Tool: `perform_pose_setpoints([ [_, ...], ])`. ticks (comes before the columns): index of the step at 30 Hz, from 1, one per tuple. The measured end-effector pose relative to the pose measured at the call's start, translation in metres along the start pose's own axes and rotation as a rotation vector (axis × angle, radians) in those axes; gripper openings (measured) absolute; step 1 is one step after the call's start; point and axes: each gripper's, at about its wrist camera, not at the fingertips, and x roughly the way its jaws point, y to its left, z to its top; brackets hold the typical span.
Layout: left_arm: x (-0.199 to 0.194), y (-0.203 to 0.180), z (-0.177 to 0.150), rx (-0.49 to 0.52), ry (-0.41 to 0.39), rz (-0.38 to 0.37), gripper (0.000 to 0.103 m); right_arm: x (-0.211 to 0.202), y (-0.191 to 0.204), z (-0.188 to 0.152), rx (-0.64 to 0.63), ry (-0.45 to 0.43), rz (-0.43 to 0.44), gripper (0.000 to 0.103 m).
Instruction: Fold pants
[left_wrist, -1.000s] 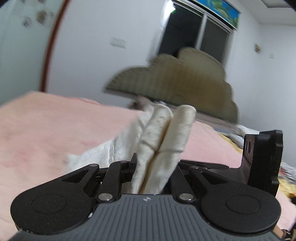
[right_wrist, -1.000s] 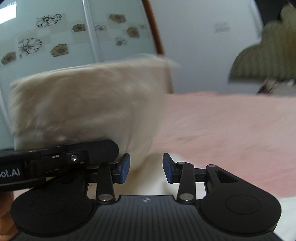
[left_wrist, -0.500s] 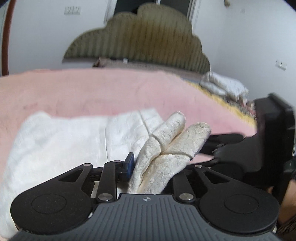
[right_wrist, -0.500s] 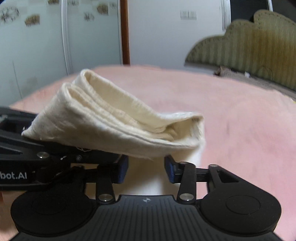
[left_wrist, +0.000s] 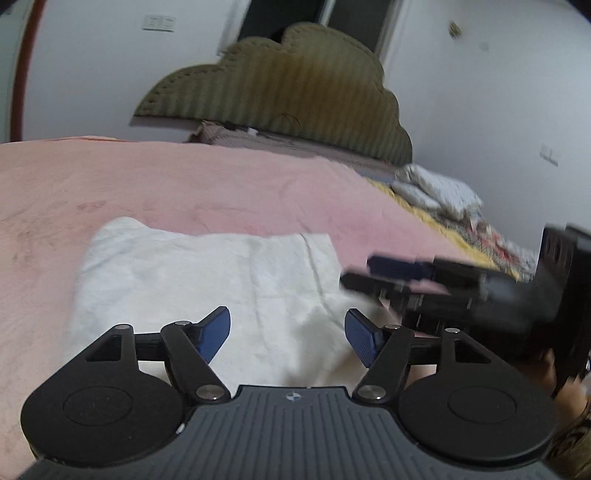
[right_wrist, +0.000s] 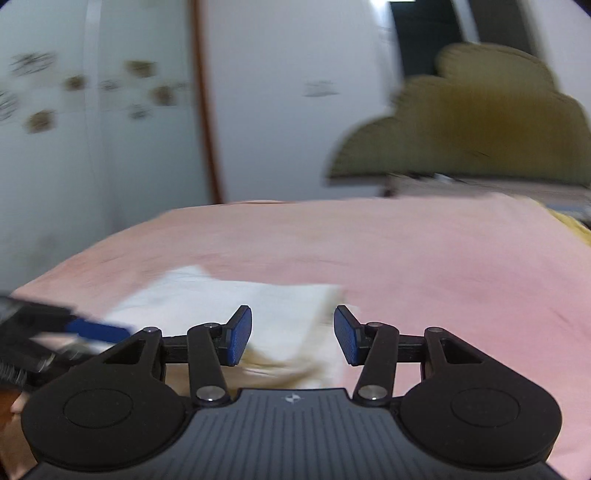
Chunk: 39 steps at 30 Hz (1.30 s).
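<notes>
The pants lie as a flat, white, folded rectangle on the pink bed, just ahead of both tools, with a seam running down the right part of the cloth. The left gripper hangs over the near edge of the pants with its blue fingers spreading wider and nothing pressed between them; the cloth only shows through the gap. The right gripper, at the right edge of the pants, is also opening slightly and grips nothing. Judging by the neat stack, the folding looks nearly or fully done; at most a last smoothing or one more fold may remain. Beyond the pants, a scalloped olive headboard stands against a white wall, bundled bedding lies to the right of the pants, and a flower-patterned panel lies left.
</notes>
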Motion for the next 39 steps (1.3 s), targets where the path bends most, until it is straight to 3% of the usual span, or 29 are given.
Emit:
perform_pose_setpoints([
  [2, -0.005, 0.012, 0.003, -0.023, -0.008, 0.023, 0.073, 0.013, 0.016, -0.006, -0.065, 0.066, 0.000, 0.048],
  [4, -0.008, 0.030, 0.002, -0.079, -0.011, 0.072, 0.073, 0.027, 0.018, -0.015, -0.081, 0.135, -0.075, 0.048],
  [7, 0.002, 0.057, -0.001, -0.144, 0.043, 0.153, 0.073, 0.024, 0.003, -0.022, -0.006, 0.127, -0.127, 0.059],
  [9, 0.008, 0.065, -0.006, -0.149, 0.082, 0.152, 0.073, 0.019, -0.002, -0.020, 0.018, 0.114, -0.148, 0.059],
  [12, -0.003, 0.057, -0.005, -0.088, 0.038, 0.160, 0.073, 0.012, -0.001, -0.018, -0.003, 0.085, -0.129, 0.060],
  [14, -0.010, 0.054, -0.003, -0.057, -0.010, 0.169, 0.074, 0.020, -0.008, -0.020, 0.014, 0.108, -0.078, 0.063],
  [16, -0.015, 0.061, 0.000, -0.064, -0.041, 0.203, 0.077, 0.021, -0.016, -0.025, 0.039, 0.128, -0.079, 0.067],
  [18, -0.017, 0.076, 0.000, -0.112, -0.041, 0.223, 0.079, 0.018, -0.029, -0.031, 0.126, 0.122, -0.066, 0.074],
  [22, -0.017, 0.111, -0.006, -0.276, -0.009, 0.252, 0.079, 0.013, -0.043, -0.032, 0.206, 0.104, -0.116, 0.074],
  [25, -0.016, 0.112, -0.011, -0.243, 0.003, 0.335, 0.079, 0.007, -0.022, -0.023, 0.087, 0.056, -0.139, 0.075],
  [27, -0.017, 0.109, -0.014, -0.202, 0.002, 0.379, 0.079, 0.002, -0.003, -0.017, -0.004, 0.027, -0.072, 0.075],
  [30, -0.020, 0.108, -0.016, -0.173, 0.015, 0.371, 0.080, 0.000, 0.025, -0.016, -0.196, 0.036, 0.032, 0.081],
  [32, -0.021, 0.108, -0.018, -0.144, 0.022, 0.366, 0.080, 0.008, 0.035, -0.020, -0.306, 0.098, -0.084, 0.082],
  [33, -0.022, 0.108, -0.018, -0.141, 0.016, 0.357, 0.080, 0.013, 0.030, -0.022, -0.298, 0.117, -0.140, 0.082],
  [34, -0.023, 0.110, -0.017, -0.146, 0.015, 0.338, 0.081, 0.014, 0.017, -0.022, -0.216, 0.119, -0.142, 0.082],
  [37, -0.016, 0.121, -0.012, -0.211, 0.046, 0.230, 0.082, 0.012, -0.040, -0.022, 0.204, 0.118, -0.020, 0.082],
  [39, -0.010, 0.133, -0.011, -0.268, 0.069, 0.172, 0.083, 0.016, -0.068, -0.030, 0.370, 0.133, 0.031, 0.082],
])
